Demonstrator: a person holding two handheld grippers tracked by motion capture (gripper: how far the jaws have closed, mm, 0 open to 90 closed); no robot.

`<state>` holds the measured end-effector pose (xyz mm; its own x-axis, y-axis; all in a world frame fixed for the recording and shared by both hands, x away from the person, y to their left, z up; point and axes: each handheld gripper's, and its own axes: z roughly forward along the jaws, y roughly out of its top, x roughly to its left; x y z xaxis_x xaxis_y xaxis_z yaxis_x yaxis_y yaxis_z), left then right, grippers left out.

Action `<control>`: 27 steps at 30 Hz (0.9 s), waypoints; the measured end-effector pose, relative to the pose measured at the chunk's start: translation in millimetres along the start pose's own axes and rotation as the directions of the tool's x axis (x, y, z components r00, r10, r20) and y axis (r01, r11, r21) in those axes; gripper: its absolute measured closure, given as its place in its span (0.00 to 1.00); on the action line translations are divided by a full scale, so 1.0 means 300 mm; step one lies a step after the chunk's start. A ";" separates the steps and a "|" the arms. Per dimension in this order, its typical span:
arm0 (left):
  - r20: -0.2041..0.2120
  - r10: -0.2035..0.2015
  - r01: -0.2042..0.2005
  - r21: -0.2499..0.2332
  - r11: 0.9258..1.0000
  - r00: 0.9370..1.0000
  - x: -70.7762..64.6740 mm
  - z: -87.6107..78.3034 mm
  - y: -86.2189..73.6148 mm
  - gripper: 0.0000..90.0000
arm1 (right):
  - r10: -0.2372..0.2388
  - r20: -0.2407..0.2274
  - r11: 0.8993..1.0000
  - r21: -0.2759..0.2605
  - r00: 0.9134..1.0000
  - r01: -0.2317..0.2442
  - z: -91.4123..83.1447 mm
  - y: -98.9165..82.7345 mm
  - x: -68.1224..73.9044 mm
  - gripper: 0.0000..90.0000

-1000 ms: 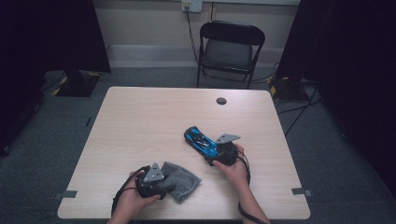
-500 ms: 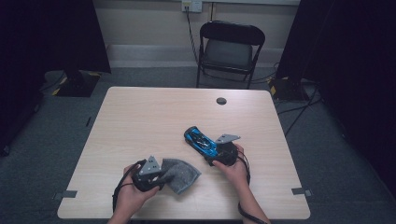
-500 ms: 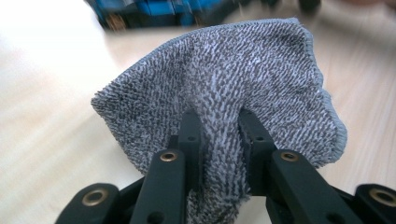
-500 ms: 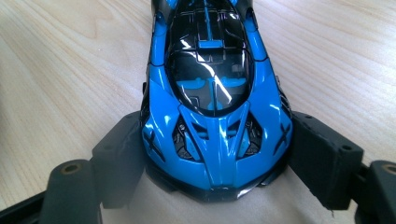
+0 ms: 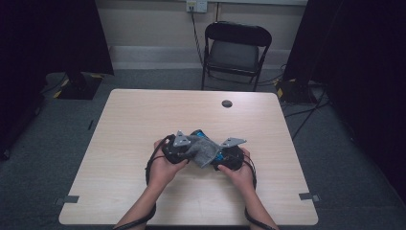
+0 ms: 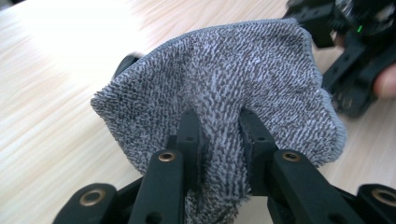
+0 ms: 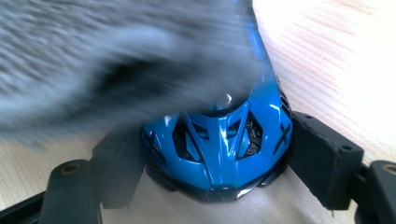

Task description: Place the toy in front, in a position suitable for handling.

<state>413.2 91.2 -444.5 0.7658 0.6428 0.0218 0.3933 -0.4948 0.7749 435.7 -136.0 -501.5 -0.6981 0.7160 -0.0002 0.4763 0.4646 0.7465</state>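
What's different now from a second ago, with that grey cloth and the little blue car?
The left gripper has just closed its jaws on the grey cloth, lifted it off the table and carried it right, over the blue toy car. The cloth now drapes across the car. The right gripper stayed put, clamped on the car, which has not moved.

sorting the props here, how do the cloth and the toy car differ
The cloth is grey, soft and knitted; the toy car is glossy blue and rigid. The cloth is pinched in the left gripper; the car sits clamped in the right gripper. Both are gripped over the table.
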 end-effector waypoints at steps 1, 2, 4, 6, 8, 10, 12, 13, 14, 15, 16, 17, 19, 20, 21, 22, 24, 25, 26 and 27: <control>0.003 0.009 -0.009 0.018 1.000 1.000 -0.006 0.019 0.010 0.81 | 0.000 0.000 1.000 0.000 1.000 0.000 0.000 0.000 0.000 0.26; 0.003 0.009 -0.009 0.018 1.000 1.000 -0.006 0.019 0.010 0.81 | 0.000 0.000 1.000 0.000 1.000 0.000 0.000 0.000 0.000 0.26; 0.003 0.025 -0.025 0.051 0.998 1.000 -0.010 0.076 0.030 0.81 | 0.000 0.000 1.000 0.000 1.000 0.000 0.000 0.000 0.000 0.26; 0.020 0.020 -0.021 0.045 0.999 1.000 -0.010 0.104 0.040 0.80 | 0.000 0.000 1.000 0.000 1.000 0.000 0.000 0.000 0.000 0.26; 0.025 0.025 -0.026 0.045 0.999 0.999 -0.013 0.116 0.046 0.79 | -0.001 0.000 1.000 0.000 1.000 0.001 0.000 0.000 0.000 0.26; 0.009 0.061 -0.062 0.069 0.996 0.998 -0.022 0.139 0.064 0.78 | 0.000 0.000 1.000 0.000 1.000 0.000 0.000 0.000 0.000 0.26; -0.003 0.069 -0.068 0.080 0.994 0.998 -0.028 0.149 0.070 0.78 | 0.000 0.000 1.000 0.000 1.000 0.000 0.000 0.000 0.000 0.26; -0.003 0.069 -0.068 0.080 0.994 0.998 -0.028 0.149 0.070 0.79 | 0.000 0.000 1.000 0.000 1.000 0.000 0.000 0.000 0.000 0.26; -0.011 0.093 -0.091 0.101 0.991 0.996 -0.026 0.153 0.075 0.79 | 0.000 0.000 1.000 0.000 1.000 0.000 0.000 0.000 0.000 0.26; -0.016 0.090 -0.088 0.100 0.991 0.996 -0.026 0.155 0.077 0.79 | -0.001 0.000 1.000 0.000 1.000 0.001 0.000 0.000 0.000 0.26; -0.016 0.090 -0.088 0.100 0.991 0.996 -0.026 0.155 0.077 0.79 | 0.000 0.000 1.000 0.000 1.000 0.000 0.000 0.000 0.000 0.26; -0.020 0.094 -0.092 0.105 0.990 0.995 -0.023 0.156 0.082 0.79 | 0.000 0.000 1.000 0.000 1.000 0.000 0.000 0.000 0.000 0.26; -0.024 0.091 -0.088 0.105 0.991 0.996 -0.020 0.157 0.086 0.79 | 0.000 0.000 1.000 0.000 1.000 0.000 0.000 0.000 0.000 0.26; -0.030 0.094 -0.090 0.110 0.990 0.995 -0.013 0.154 0.089 0.79 | 0.000 0.000 1.000 0.000 1.000 0.000 0.000 0.000 0.000 0.26; -0.030 0.094 -0.090 0.110 0.990 0.995 -0.013 0.154 0.089 0.79 | 0.000 0.000 1.000 0.000 1.000 0.000 0.000 0.000 0.000 0.26; -0.038 0.090 -0.085 0.113 0.990 0.995 -0.005 0.153 0.092 0.79 | -0.001 0.000 1.000 0.000 1.000 0.001 0.000 0.000 0.000 0.26; -0.038 0.091 -0.086 0.114 0.990 0.995 0.001 0.154 0.093 0.79 | -0.001 0.000 1.000 0.000 1.000 0.001 0.000 0.000 0.000 0.26; -0.048 0.103 -0.096 0.120 0.988 0.994 0.004 0.153 0.095 0.79 | 0.000 0.000 1.000 0.000 1.000 0.000 0.000 0.000 0.000 0.26; -0.056 0.107 -0.100 0.122 0.988 0.993 0.005 0.154 0.097 0.79 | -0.001 0.000 1.000 0.000 1.000 0.001 0.000 0.000 0.000 0.26; -0.056 0.107 -0.100 0.122 0.988 0.993 0.005 0.154 0.097 0.79 | -0.001 0.000 1.000 0.000 1.000 0.001 0.000 0.000 0.000 0.26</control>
<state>449.3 50.7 -451.2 0.7739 0.6177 0.1399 0.3739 -0.6239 0.6863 435.7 -136.0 -501.5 -0.6982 0.7159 -0.0008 0.4760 0.4652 0.7463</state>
